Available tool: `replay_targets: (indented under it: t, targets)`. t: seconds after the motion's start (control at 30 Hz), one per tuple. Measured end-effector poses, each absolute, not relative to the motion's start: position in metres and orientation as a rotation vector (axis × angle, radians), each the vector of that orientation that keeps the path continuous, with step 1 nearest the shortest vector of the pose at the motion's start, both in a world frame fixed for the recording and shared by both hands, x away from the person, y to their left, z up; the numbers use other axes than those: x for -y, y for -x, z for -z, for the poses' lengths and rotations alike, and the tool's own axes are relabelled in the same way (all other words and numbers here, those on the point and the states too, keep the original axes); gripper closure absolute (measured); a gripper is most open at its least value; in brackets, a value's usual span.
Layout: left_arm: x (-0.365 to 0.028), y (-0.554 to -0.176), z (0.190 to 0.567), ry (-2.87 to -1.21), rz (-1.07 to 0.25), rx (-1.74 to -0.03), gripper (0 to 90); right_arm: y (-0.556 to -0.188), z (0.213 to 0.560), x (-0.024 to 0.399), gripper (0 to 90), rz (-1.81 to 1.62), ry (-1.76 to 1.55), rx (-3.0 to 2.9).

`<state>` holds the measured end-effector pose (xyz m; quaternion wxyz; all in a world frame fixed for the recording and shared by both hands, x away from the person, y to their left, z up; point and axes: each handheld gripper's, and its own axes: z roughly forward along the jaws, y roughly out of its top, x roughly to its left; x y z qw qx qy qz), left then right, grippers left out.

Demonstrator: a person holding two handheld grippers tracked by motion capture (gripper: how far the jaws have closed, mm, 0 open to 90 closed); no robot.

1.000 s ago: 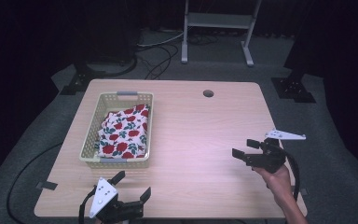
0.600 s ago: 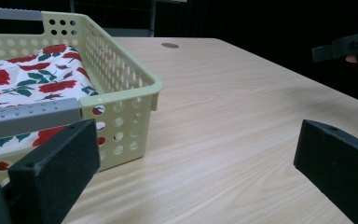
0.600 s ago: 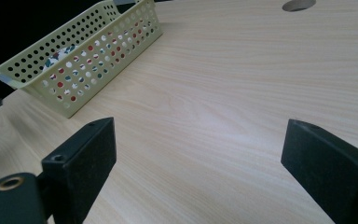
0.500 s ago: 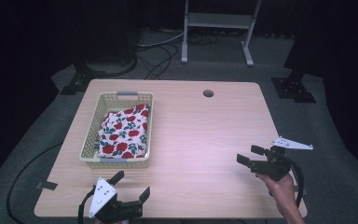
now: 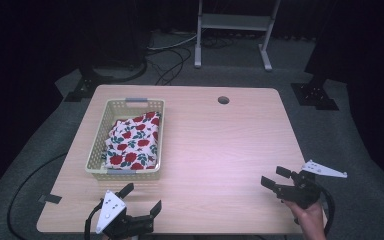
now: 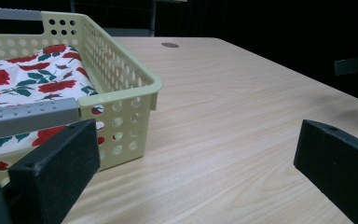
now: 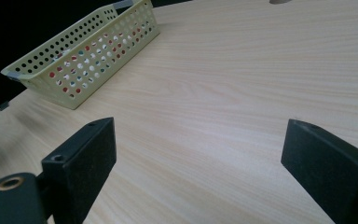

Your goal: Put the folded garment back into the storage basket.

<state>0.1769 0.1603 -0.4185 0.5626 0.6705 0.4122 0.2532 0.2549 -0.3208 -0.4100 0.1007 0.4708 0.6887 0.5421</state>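
A pale yellow perforated basket (image 5: pixel 96 146) stands on the left half of the wooden table (image 5: pixel 215 145). Inside it lies a folded white cloth with red roses (image 5: pixel 130 142). My left gripper (image 5: pixel 141 198) rests open at the table's front edge, just below the basket's near end. In the left gripper view the basket (image 6: pixel 126 100) and the cloth (image 6: pixel 25 79) sit close ahead on the left, between wide-apart jaws. My right gripper (image 5: pixel 276 177) is open near the front right corner, held by a hand. In the right gripper view the basket (image 7: pixel 81 51) lies far off at the upper left.
A round cable hole (image 5: pixel 223 100) sits near the table's far edge. Behind the table a grey metal stand (image 5: pixel 232 22) and cables (image 5: pixel 172 55) lie on the dark floor. Black tape (image 5: pixel 52 198) marks the front left corner.
My right gripper has drawn back toward the front right corner of the table. The left gripper, basket and cloth have stayed put.
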Motion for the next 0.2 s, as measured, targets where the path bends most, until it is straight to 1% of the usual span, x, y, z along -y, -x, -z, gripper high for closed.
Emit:
replay_targets:
  t: [0.2]
  targets:
    - [-0.160, -0.177, 0.418, -1.581, -0.605, -0.972, 0.0, -0.239, 0.413, 0.325, 9.4, -1.629, -1.379, -2.005]
